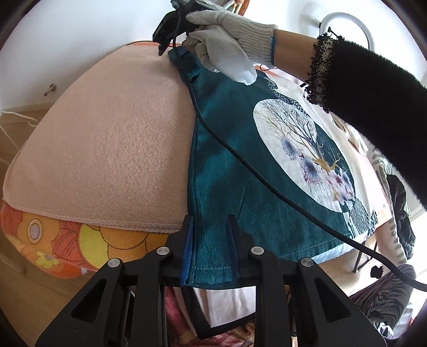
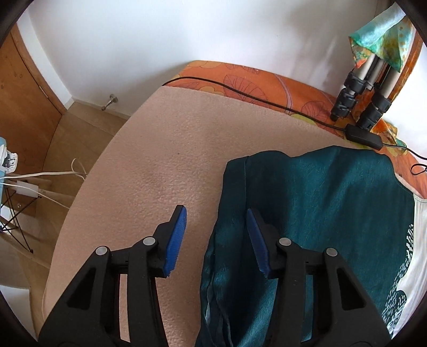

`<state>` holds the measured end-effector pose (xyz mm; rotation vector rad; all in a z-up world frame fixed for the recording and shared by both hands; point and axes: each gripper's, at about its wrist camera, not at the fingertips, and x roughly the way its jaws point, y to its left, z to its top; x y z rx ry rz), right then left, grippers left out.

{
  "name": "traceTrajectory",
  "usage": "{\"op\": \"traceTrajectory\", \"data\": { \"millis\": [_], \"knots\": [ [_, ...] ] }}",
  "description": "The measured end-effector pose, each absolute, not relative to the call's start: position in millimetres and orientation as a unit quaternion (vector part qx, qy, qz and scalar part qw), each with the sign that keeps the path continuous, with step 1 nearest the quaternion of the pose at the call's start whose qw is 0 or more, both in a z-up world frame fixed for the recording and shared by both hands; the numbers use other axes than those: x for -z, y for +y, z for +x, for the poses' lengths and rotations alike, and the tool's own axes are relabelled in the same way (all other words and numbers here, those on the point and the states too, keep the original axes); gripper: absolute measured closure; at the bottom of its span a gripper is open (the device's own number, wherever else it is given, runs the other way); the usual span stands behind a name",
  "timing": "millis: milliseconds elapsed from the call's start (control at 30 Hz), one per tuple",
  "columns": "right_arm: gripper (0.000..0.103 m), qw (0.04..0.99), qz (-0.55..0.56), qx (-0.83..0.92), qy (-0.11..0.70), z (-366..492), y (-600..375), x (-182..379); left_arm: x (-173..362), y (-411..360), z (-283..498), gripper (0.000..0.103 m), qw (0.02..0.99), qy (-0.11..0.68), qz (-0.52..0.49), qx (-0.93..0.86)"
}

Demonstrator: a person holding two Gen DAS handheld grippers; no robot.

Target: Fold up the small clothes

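Note:
A teal garment (image 1: 234,170) with a round white tree print lies on a pink fleece blanket (image 1: 106,138). My left gripper (image 1: 210,227) has its fingers apart, with the garment's near hem corner lying between them. In the left wrist view a gloved hand holds my right gripper (image 1: 170,24) at the garment's far corner. In the right wrist view my right gripper (image 2: 216,219) is open over the teal garment's (image 2: 320,208) left edge, one finger over the blanket (image 2: 149,165), the other over the cloth.
An orange floral bedsheet (image 1: 66,245) lies under the blanket. A black cable (image 1: 267,181) runs across the garment. Tripod legs (image 2: 357,93) and a black adapter (image 2: 363,136) sit at the bed's far right. Wooden floor (image 2: 80,120) and white cables are on the left.

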<state>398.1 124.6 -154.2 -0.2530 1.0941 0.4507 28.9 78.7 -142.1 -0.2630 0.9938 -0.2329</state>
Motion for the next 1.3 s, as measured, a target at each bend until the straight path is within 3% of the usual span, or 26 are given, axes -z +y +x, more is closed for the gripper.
{"op": "traceTrajectory", "data": {
  "millis": [200, 367, 433, 967, 1300],
  "knots": [
    [0.059, 0.817, -0.175, -0.212, 0.506, 394.9, 129.7, 164.5, 144.7, 87.1, 30.8, 0.097, 0.858, 0.476, -0.154, 0.117],
    [0.093, 0.82, -0.168, -0.2, 0.508, 398.8, 120.3, 163.2, 145.9, 86.6, 32.2, 0.101, 0.852, 0.477, -0.174, 0.124],
    [0.097, 0.821, -0.168, -0.197, 0.509, 399.8, 117.0, 162.2, 144.0, 83.4, 31.8, 0.101, 0.852, 0.474, -0.177, 0.132],
    [0.099, 0.872, -0.11, -0.166, 0.447, 384.3, 10.0, 91.1, 108.1, 31.2, 32.8, 0.102, 0.868, 0.43, -0.144, 0.203],
    [0.099, 0.879, -0.085, -0.118, 0.453, 391.4, -84.3, 100.6, 112.2, -23.1, 45.0, 0.102, 0.842, 0.455, -0.132, 0.259]
  ]
}}
